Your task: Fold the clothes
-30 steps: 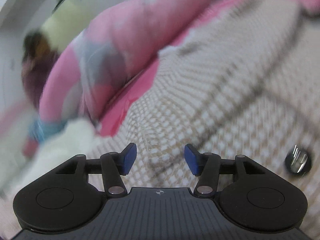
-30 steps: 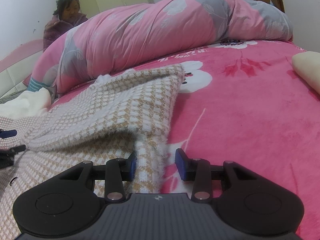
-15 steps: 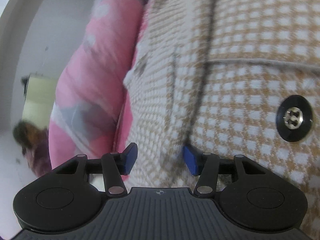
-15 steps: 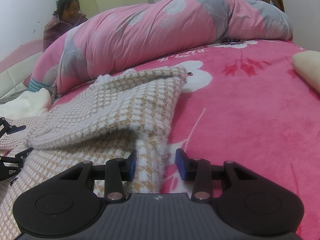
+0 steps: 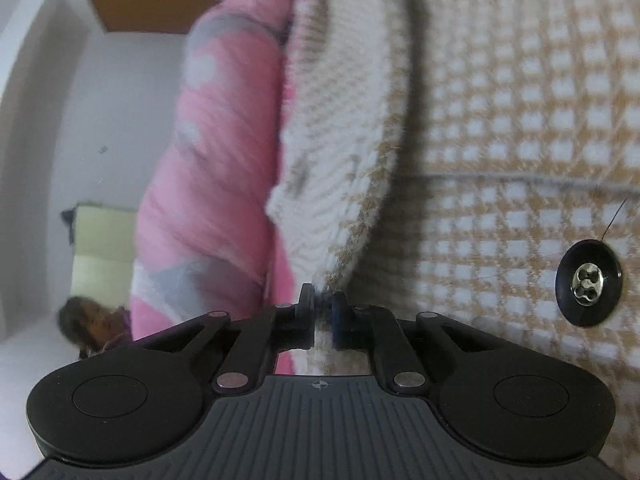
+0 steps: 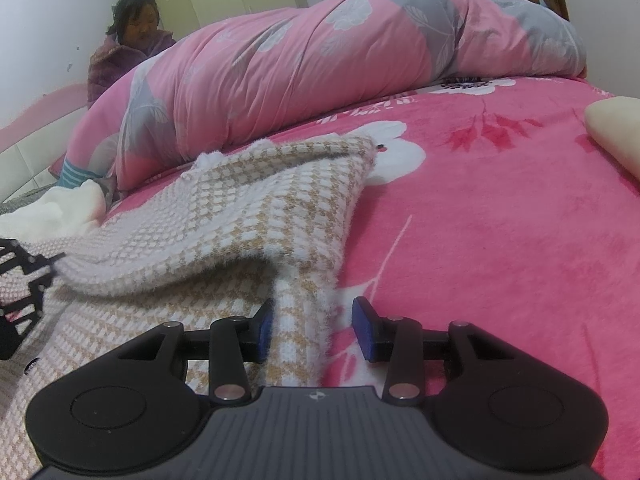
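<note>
L gripper jaws just closed, now pinching the fuzzy edge of the tan/white knit cardigan. Cardigan lies on the pink floral bed, part folded over itself, black button showing. R gripper half open, straddling the cardigan's edge, pads not pressing. Pink duvet behind.

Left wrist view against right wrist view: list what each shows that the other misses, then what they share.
Only the left wrist view shows the black button up close and the left gripper shut on the checked knit garment at its edge. Only the right wrist view shows the pink floral bedspread, a cream cushion and the right gripper, its jaws open astride the garment's edge. Both show the garment, the rolled pink quilt and a seated person.
</note>
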{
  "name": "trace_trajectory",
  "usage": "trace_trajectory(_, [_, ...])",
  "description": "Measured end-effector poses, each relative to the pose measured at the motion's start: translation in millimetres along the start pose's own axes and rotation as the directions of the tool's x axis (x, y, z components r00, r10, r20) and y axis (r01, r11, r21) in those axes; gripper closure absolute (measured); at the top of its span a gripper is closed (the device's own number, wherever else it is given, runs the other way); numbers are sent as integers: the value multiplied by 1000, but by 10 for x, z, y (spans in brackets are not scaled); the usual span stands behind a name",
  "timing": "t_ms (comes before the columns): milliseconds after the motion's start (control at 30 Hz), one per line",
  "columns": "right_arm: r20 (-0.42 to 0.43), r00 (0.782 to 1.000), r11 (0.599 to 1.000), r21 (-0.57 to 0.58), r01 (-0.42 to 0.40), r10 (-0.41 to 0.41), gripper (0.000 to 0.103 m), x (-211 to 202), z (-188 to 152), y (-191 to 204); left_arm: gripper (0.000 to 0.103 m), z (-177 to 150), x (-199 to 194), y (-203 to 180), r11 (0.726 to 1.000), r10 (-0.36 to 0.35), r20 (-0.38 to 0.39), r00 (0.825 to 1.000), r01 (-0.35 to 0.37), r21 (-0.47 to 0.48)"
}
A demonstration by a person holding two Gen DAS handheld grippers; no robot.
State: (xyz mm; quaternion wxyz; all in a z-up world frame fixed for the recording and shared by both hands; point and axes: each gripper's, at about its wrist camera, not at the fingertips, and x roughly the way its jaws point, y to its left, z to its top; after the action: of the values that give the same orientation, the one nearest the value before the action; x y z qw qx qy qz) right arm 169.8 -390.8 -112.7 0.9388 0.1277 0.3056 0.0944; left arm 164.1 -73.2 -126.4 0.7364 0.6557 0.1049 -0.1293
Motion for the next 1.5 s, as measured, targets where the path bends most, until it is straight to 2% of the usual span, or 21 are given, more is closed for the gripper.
trace_trajectory(67, [0, 1000, 1000, 2, -3, 3, 60, 4, 6, -10, 97, -57, -58, 61, 999, 1, -36, 999, -3, -45])
trace_trajectory(167, [-2, 1000, 1000, 1, -12, 12, 57, 9, 12, -19, 96, -139, -23, 45, 991, -77, -96, 992, 65, -118])
trace_trajectory(233, [-3, 1000, 1000, -1, -15, 15, 56, 11, 11, -19, 96, -143, 4, -113, 987, -136, -122, 983, 123, -105])
trace_trajectory(300, [-2, 1000, 1000, 1, -17, 17, 56, 9, 9, -23, 97, -104, 17, -260, 990, -134, -137, 981, 128, -57])
trace_trajectory(367, [-2, 1000, 1000, 3, -19, 19, 56, 8, 9, -27, 90, -83, -1, -173, 986, -151, -149, 977, 138, -94])
trace_trajectory(433, [-2, 1000, 1000, 3, -20, 20, 56, 8, 12, -27, 71, -113, -78, -18, 972, -189, -168, 967, 161, -171])
trace_trajectory(500, [-3, 1000, 1000, 5, -22, 22, 56, 6, 12, -31, 69, -183, -200, 158, 954, -221, -187, 957, 172, -245])
trace_trajectory(567, [-4, 1000, 1000, 6, -24, 24, 56, 8, 17, -36, 69, -251, -349, 336, 930, -245, -193, 950, 173, -324])
trace_trajectory(633, [-5, 1000, 1000, 5, -23, 23, 56, 3, 18, -30, 69, -307, -467, 509, 892, -250, -179, 951, 154, -426])
trace_trajectory(700, [-4, 1000, 1000, 3, -22, 22, 56, -18, 21, -21, 68, -292, -513, 676, 826, -249, -145, 958, 132, -547])
trace_trajectory(767, [-2, 1000, 1000, 6, -24, 24, 56, -62, 30, -20, 68, -192, -438, 805, 733, -243, -90, 966, 122, -670])
trace_trajectory(800, [-3, 1000, 1000, 8, -23, 23, 56, -99, 42, -19, 68, -111, -347, 830, 696, -236, -59, 970, 127, -707])
trace_trajectory(833, [-2, 1000, 1000, 10, -15, 15, 55, -156, 65, -6, 68, -17, -264, 805, 673, -222, -30, 975, 131, -728])
trace_trajectory(933, [24, 999, 999, 16, 35, -35, 55, -380, 191, 68, 67, 211, -40, 600, 648, -188, 12, 982, 133, -750])
trace_trajectory(1067, [102, 994, 998, -39, 41, -37, 56, -597, 579, 213, 67, 314, 403, 287, 646, -194, -49, 980, 90, -758])
trace_trajectory(1133, [104, 993, 992, -107, 62, -51, 59, -494, 826, 304, 67, 208, 443, 177, 612, -192, -60, 980, 72, -787])
trace_trajectory(1200, [58, 996, 982, -174, 74, -65, 64, -175, 1022, 384, 67, 100, 377, 141, 562, -182, -44, 982, 67, -824])
trace_trajectory(1233, [24, 998, 978, -197, 68, -65, 71, 20, 1093, 414, 66, 64, 366, 139, 550, -176, -40, 984, 65, -833])
trace_trajectory(1267, [-20, 998, 976, -211, 52, -58, 80, 254, 1142, 439, 66, 43, 361, 139, 544, -172, -35, 984, 65, -836])
trace_trajectory(1367, [-83, 992, 964, -255, 71, -95, 85, 890, 1221, 494, 66, -7, 345, 124, 532, -171, -25, 985, 71, -844])
trace_trajectory(1500, [-14, 997, 977, -198, 77, -81, 86, 1220, 1336, 402, 67, -48, 389, 124, 524, -170, -9, 985, 83, -847])
